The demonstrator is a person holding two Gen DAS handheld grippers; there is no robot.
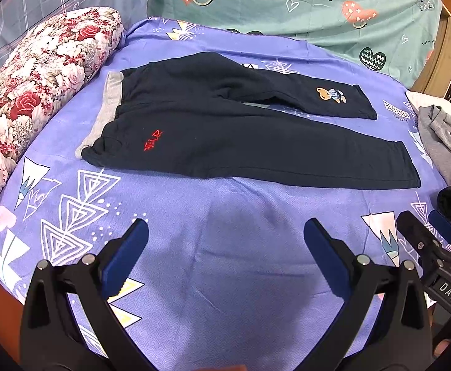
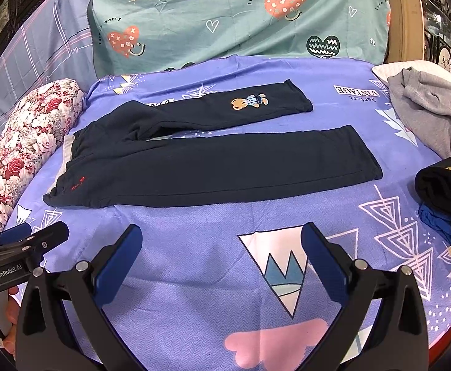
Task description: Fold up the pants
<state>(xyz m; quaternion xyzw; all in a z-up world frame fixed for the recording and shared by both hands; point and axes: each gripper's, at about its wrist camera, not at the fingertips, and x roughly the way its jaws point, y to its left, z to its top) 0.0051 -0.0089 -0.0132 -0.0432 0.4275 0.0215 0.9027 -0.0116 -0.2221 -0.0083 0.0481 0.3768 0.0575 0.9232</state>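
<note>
Dark navy pants (image 1: 231, 130) lie spread flat on the purple patterned bedsheet (image 1: 225, 235), grey waistband at the left, two legs pointing right, a bear patch on the far leg and red embroidery near the waist. They also show in the right wrist view (image 2: 213, 167). My left gripper (image 1: 225, 238) is open and empty, hovering over the sheet in front of the pants. My right gripper (image 2: 220, 244) is open and empty, also in front of the pants, to the right of the left one. The right gripper shows in the left wrist view (image 1: 426, 228); the left gripper shows in the right wrist view (image 2: 30, 238).
A floral rolled quilt (image 1: 36, 92) lies along the left of the pants. A grey garment (image 2: 429, 105) and a stack of folded black and blue clothes (image 2: 448, 191) lie at the right. A teal heart-print sheet (image 2: 225, 15) hangs behind the bed.
</note>
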